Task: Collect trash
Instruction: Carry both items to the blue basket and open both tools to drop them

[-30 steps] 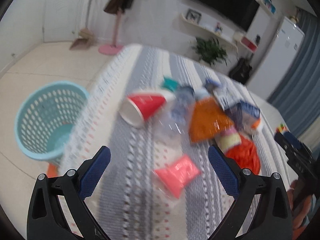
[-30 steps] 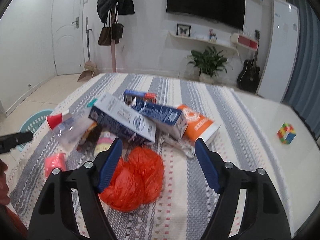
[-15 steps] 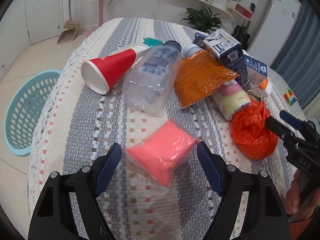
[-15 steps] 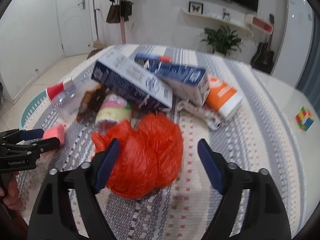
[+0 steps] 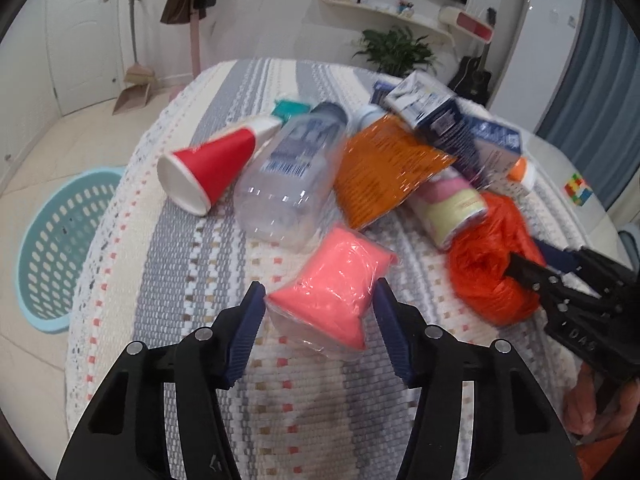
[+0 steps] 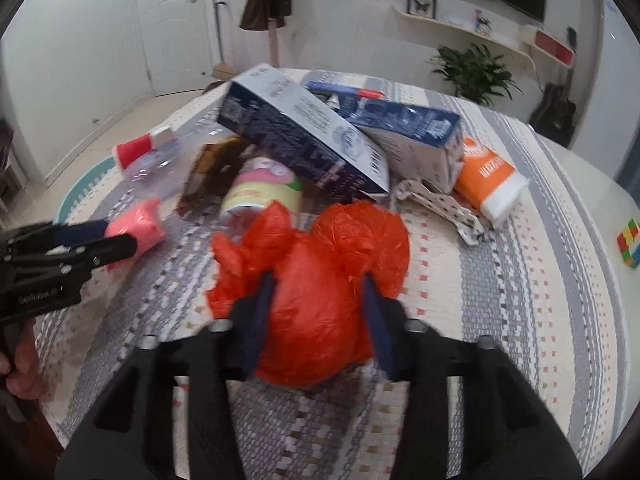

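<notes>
Trash lies heaped on a striped cloth-covered table. My left gripper is closed in on a pink plastic packet, its blue pads touching both sides. My right gripper is closed in on a crumpled orange plastic bag, pads pressing its sides; the bag also shows in the left wrist view. Beyond lie a red paper cup, a clear bottle, an orange foil wrapper, a pink-yellow cup and blue cartons.
A teal laundry basket stands on the floor left of the table. An orange-white tube and a spotted cloth scrap lie right of the pile. A Rubik's cube sits at the table's right edge.
Both grippers moved forward and narrowed their jaws: the left onto the pink packet, the right onto the orange bag.
</notes>
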